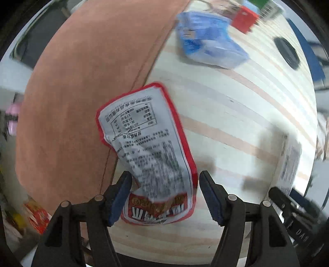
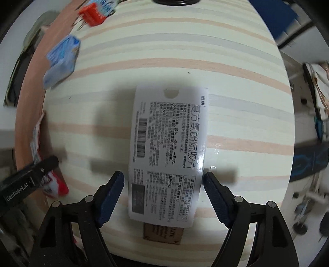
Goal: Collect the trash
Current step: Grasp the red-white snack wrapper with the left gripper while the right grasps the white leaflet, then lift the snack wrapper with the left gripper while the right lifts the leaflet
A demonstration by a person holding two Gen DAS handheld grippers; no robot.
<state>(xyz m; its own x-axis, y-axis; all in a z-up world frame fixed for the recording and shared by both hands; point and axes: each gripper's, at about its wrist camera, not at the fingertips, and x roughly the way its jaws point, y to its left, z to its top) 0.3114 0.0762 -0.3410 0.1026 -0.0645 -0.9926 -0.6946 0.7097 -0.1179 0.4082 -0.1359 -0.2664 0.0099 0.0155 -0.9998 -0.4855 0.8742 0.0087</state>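
A crumpled red-edged snack wrapper (image 1: 152,152) with printed text lies on the striped cloth, partly over the pink band. My left gripper (image 1: 164,184) is open, its fingers either side of the wrapper's lower half, close above it. A white medicine box (image 2: 168,152) with a barcode lies flat on the cloth. My right gripper (image 2: 163,184) is open, its fingers either side of the box's near end. The wrapper (image 2: 41,160) and the left gripper's body (image 2: 28,180) show at the left of the right wrist view. The box (image 1: 289,162) shows at the right of the left wrist view.
A blue plastic packet (image 1: 207,39) and a red box (image 1: 244,18) lie at the far end of the striped cloth (image 1: 236,115). A black round object (image 1: 286,52) sits beyond. A wide pink band (image 1: 82,82) runs along the left. A brown label (image 2: 163,233) is sewn near the front edge.
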